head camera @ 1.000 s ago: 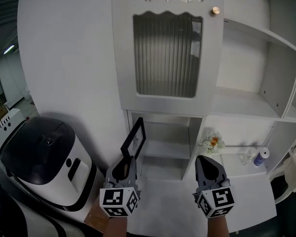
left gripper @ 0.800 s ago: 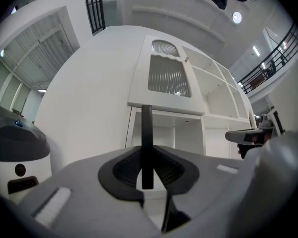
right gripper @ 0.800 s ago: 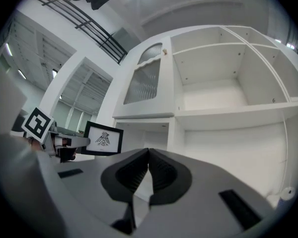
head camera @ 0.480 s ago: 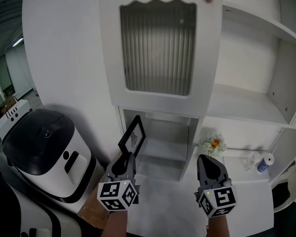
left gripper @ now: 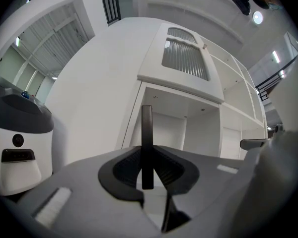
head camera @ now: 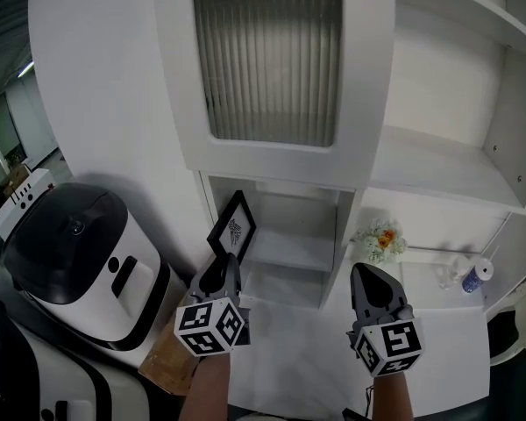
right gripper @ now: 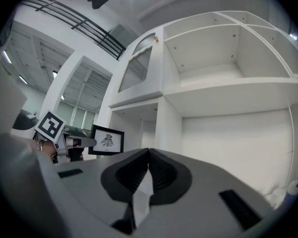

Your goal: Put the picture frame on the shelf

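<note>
The picture frame [head camera: 233,228] is black with a white print. It stands upright in my left gripper [head camera: 225,268], which is shut on its lower edge, in front of the shelf unit's low open compartment [head camera: 285,254]. In the left gripper view the frame [left gripper: 147,138] shows edge-on, pinched between the pads of the gripper [left gripper: 147,171]. The right gripper view shows the frame [right gripper: 107,140] face-on, to its left. My right gripper [head camera: 369,275] hovers to the right at the same height. Its jaws [right gripper: 148,156] are shut on nothing.
A black-and-white appliance [head camera: 70,261] stands at the left beside the shelf unit, with a cardboard box [head camera: 169,364] below it. Above the compartment is a cabinet door with ribbed glass [head camera: 267,55]. On the right counter are small flowers [head camera: 381,239] and a blue-capped bottle [head camera: 474,277].
The frame, still in my left gripper, has risen a little toward the low compartment. The head view has come closer to the cabinet. The right gripper has hardly moved.
</note>
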A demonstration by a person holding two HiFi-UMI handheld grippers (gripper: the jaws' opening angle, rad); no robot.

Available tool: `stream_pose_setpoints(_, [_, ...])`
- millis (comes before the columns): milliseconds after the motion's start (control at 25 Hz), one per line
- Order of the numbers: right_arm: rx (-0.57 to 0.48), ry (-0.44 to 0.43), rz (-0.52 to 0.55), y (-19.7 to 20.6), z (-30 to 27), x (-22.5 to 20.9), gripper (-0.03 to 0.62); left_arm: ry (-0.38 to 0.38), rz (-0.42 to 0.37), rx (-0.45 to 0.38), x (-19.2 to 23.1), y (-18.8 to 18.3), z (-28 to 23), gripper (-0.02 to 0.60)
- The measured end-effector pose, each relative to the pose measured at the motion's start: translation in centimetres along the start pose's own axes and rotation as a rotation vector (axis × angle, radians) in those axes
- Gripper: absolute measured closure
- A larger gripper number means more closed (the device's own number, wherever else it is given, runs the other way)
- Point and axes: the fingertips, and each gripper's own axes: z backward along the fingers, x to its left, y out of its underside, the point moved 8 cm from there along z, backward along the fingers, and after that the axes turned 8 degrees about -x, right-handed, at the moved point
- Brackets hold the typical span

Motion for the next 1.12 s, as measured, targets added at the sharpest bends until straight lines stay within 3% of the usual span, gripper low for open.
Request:
stream_pose_setpoints(480, [0.025, 0.017, 0.002, 1.1, -0.9, 0.5, 0.585, -0.031, 0.037, 0.029, 1.3, 2.7, -1.4, 0.505])
stream_pose_setpoints(1120, [0.025, 0.028, 0.013, 0.9, -1.2, 0.1, 0.585, -0.066, 0.017, 0.054, 1.5, 3.9, -4.1, 0.504])
